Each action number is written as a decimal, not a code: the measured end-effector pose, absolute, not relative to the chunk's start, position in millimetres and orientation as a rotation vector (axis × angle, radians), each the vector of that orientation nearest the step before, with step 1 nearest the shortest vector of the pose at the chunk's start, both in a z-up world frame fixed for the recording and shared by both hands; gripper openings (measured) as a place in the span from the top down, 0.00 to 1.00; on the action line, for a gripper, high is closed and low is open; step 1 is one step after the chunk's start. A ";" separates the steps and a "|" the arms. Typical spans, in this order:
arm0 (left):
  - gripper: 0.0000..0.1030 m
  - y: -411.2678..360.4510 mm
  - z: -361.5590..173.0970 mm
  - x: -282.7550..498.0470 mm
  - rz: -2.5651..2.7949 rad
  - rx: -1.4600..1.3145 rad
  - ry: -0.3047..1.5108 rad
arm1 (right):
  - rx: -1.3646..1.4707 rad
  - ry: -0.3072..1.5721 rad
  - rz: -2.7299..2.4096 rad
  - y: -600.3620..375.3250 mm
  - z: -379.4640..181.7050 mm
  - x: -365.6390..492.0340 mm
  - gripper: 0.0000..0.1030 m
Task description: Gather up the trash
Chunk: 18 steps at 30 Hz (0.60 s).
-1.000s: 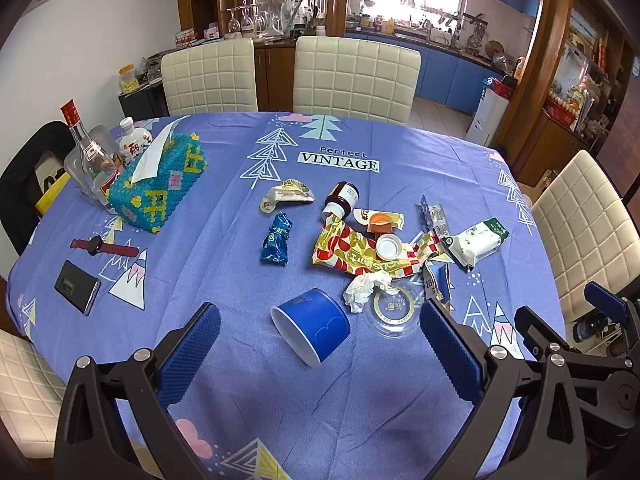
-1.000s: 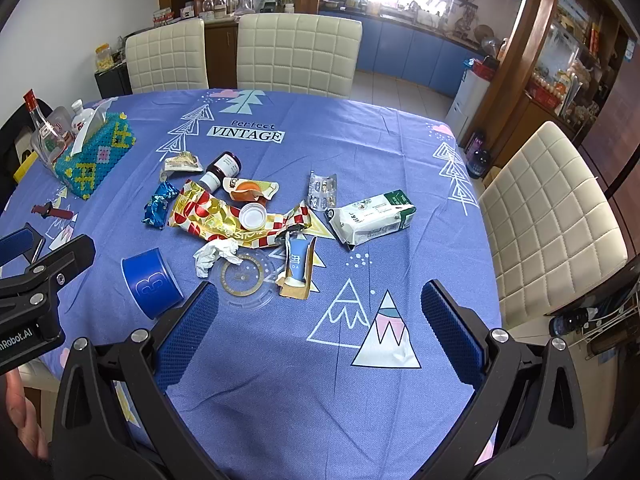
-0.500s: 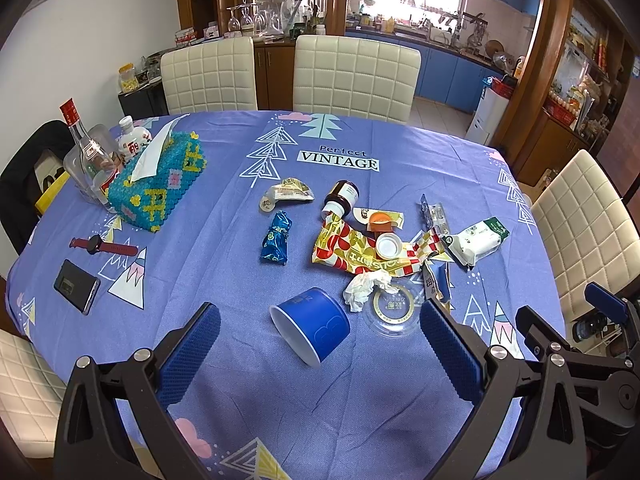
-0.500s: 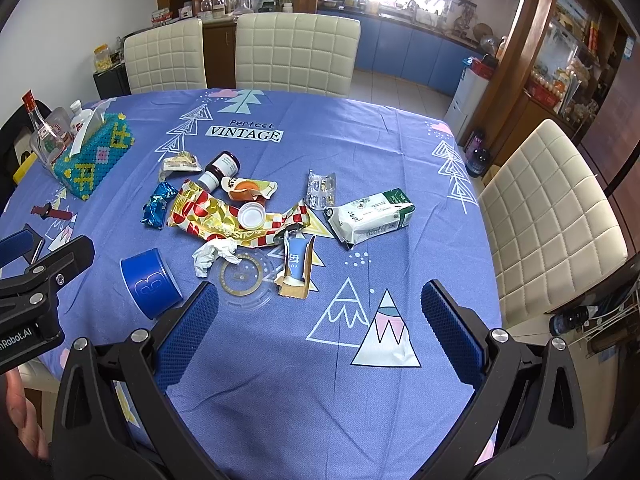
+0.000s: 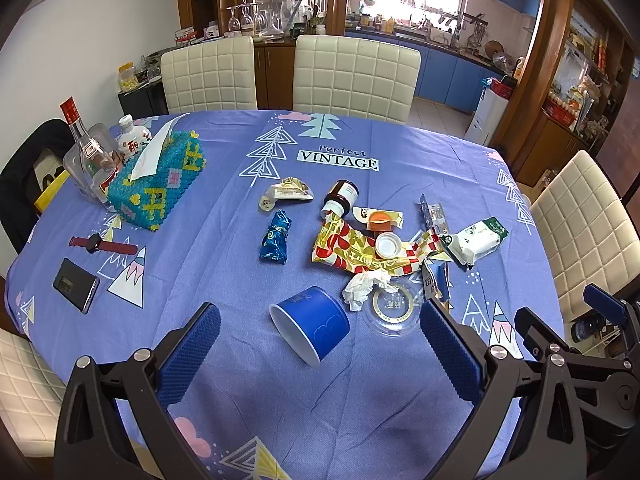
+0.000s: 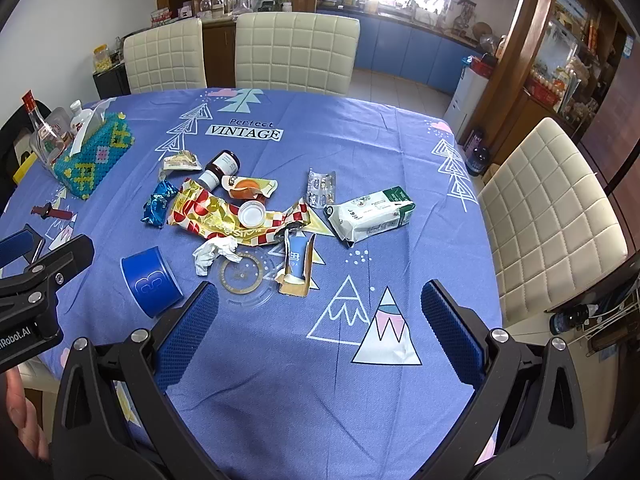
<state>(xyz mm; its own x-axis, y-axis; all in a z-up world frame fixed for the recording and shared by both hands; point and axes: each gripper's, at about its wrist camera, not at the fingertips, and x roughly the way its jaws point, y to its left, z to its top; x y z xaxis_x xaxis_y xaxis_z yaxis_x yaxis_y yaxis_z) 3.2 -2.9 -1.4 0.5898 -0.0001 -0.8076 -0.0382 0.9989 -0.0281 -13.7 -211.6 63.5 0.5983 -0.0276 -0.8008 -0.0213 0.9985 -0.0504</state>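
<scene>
Change since earlier frames: nothing visible has shifted; both grippers and all the litter sit as they did a second ago.

Left gripper: jaws spread wide, blue padded fingers holding nothing and touching nothing, hovering over the near edge of the blue patterned tablecloth.

Right gripper: also spread wide and empty, above bare cloth near the printed mountains.

Blue paper cup: lies on its side, white mouth turned toward the left gripper, just beyond and between its fingertips. In the right wrist view it sits near that gripper's left finger.

Clear round plastic lid with gold ring: flat on the cloth, beside the cup, close to the left gripper's right finger.

Crumpled white tissue: overlaps the lid's far edge.

Red and gold foil wrapper: spread out behind the tissue, with a white bottle cap resting on it.

Other litter: small blue foil packet, brown glass bottle on its side, white and green wipes pack, all farther from both grippers.

Left side of table: beaded turquoise tissue box, black phone, red-strapped watch, well apart from the litter.
</scene>
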 end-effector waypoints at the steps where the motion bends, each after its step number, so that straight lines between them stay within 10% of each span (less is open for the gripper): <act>1: 0.06 -2.9 -1.4 3.2 0.022 -0.044 0.940 | -0.056 0.929 -0.004 -211.4 63.3 -13.6 0.03; 18: 0.06 -5.1 -3.1 3.9 0.021 -0.044 0.940 | -0.055 0.929 -0.005 -210.5 62.4 -12.8 0.03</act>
